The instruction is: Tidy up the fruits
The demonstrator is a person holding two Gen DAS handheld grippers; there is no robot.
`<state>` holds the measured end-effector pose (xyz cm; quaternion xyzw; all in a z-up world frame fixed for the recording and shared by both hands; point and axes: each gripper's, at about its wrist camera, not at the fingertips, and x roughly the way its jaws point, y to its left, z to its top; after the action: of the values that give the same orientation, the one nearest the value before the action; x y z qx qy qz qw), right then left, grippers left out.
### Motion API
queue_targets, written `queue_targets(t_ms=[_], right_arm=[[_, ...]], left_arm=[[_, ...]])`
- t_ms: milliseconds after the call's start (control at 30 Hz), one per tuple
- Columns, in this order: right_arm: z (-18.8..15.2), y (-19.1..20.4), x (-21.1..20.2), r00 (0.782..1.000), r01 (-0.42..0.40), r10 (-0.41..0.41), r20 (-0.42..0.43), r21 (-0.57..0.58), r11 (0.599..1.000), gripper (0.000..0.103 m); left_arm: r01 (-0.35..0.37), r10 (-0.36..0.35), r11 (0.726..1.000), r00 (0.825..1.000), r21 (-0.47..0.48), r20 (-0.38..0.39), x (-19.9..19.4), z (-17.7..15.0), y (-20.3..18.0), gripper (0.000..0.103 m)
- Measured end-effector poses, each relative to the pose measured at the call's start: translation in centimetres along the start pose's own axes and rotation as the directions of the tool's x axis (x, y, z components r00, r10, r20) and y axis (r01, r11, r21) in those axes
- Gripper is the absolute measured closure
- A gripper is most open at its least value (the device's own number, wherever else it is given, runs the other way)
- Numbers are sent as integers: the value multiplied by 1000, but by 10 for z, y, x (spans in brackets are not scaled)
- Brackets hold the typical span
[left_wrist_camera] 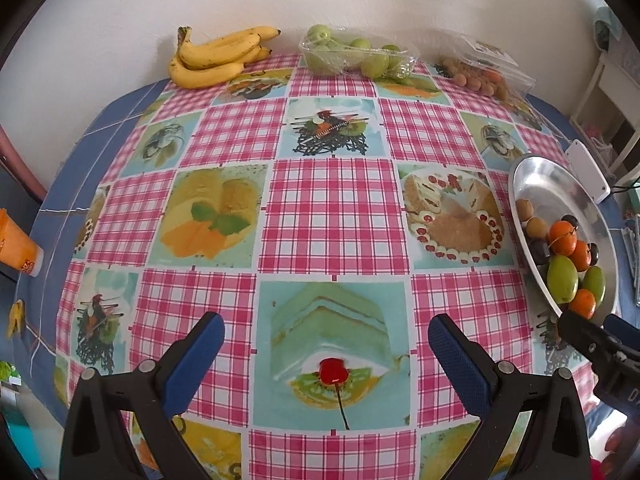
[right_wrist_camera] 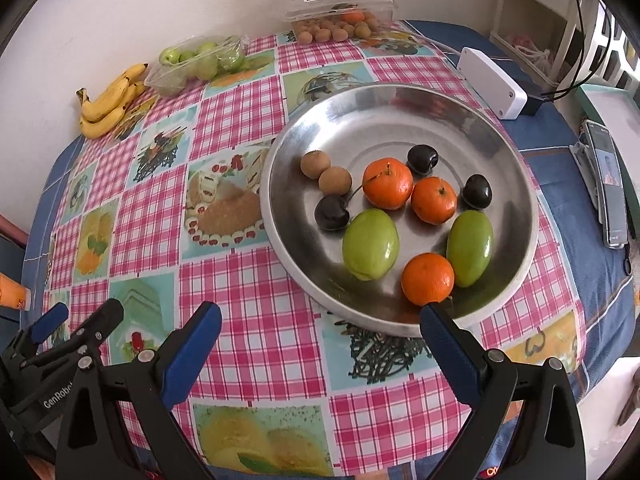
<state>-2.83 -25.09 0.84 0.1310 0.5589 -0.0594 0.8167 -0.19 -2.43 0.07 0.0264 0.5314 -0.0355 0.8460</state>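
Fruits (right_wrist_camera: 388,188) in metal plate (right_wrist_camera: 400,96), "GenRobot" gripper (right_wrist_camera: 76,320)

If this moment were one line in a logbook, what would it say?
left gripper: open, empty | right gripper: open, empty | metal plate: holds mixed fruits | bananas: by wall

The metal dish (right_wrist_camera: 400,100) is brushed and shiny, mirroring the fruit in it. Beneath it the checked tablecloth (right_wrist_camera: 256,320) has a smooth, slightly glossy sheen (it looks like oilcloth). Inside the dish, the green fruits (right_wrist_camera: 370,244) are waxy and glossy, the tangerines (right_wrist_camera: 428,279) finely dimpled. Behind the dish, the clear plastic punnets (right_wrist_camera: 344,4) look thin and crinkly.
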Motion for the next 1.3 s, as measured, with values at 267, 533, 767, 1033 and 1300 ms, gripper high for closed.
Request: queue_targets(t_ms=[267, 533, 767, 1033, 1300], right_arm=[[-5, -2, -5, 1000, 9, -9, 2, 1, 1000, 4], [-10, -5, -14, 1000, 0, 0, 31, 8, 1000, 4], [-11, -4, -16, 999, -2, 2, 40, 9, 1000, 4], [-11, -4, -17, 999, -1, 1, 41, 7, 1000, 4], [-11, -3, -16, 999, 0, -1, 40, 9, 1000, 4]], left_arm=[[-19, 19, 1000, 1000, 6, 10, -5, -4, 1, 0], [-32, 32, 999, 999, 3, 25, -9, -6, 2, 0], [-47, 46, 999, 998, 11, 46, -14, -6, -1, 0], [-91, 90, 996, 995, 10, 42, -14, -6, -2, 0], [-91, 90, 996, 995, 3, 37, -13, -6, 0, 0]])
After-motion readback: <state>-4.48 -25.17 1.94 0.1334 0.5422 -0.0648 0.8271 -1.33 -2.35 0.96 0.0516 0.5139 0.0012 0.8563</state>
